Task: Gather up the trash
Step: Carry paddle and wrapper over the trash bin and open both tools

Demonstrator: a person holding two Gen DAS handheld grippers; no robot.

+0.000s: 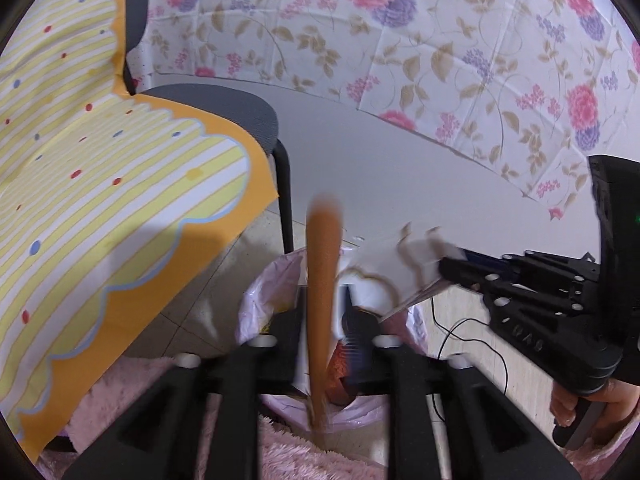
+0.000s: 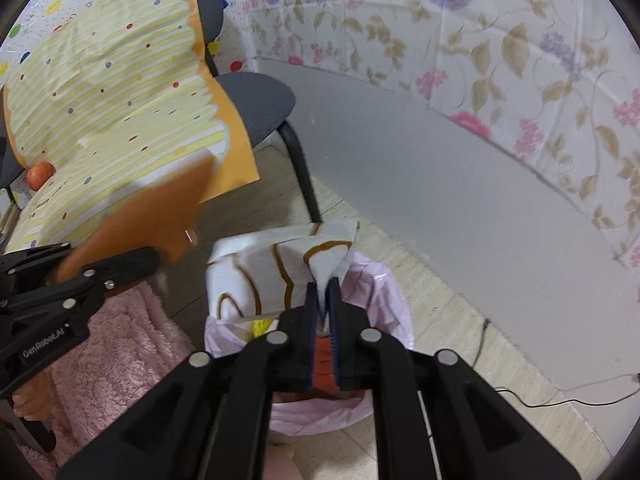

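Room: pale tiled floor (image 2: 432, 280) along a grey wall base, with a floral plastic sheet (image 1: 400, 40) hung above it.
Left tool (image 1: 322, 316): jaws stand partly open. A flat orange piece (image 1: 322, 264), blurred and seen edge-on, stands between the fingers with a gap on each side, so the pads do not press on it.
Right tool (image 2: 322, 292): jaws narrow. A corner of the white paper (image 2: 280, 276) sits between the blue pads and touches them near the tips. A hand (image 1: 592, 404) grips its handle.
Trash, white paper: crumpled and folded, marked with curved brown lines. It hangs just over the far rim of the bin.
Trash, orange piece: plain orange and stiff-looking, above the bin's near side; its shape is too blurred to tell.
Bin (image 2: 384, 300): lined with a pale pink bag and standing on the floor below both tools. Something orange and yellow lies inside, unclear.
Chair (image 1: 224, 108): grey seat on black legs, just beyond the bin. A yellow-striped sheet with an orange scalloped border (image 1: 100, 160) is draped over it.
Other things: an orange ball (image 2: 40, 174) by the sheet's left edge, pink fluffy fabric (image 2: 120, 340) beside the bin, a black cable (image 2: 540, 400) on the floor to the right.
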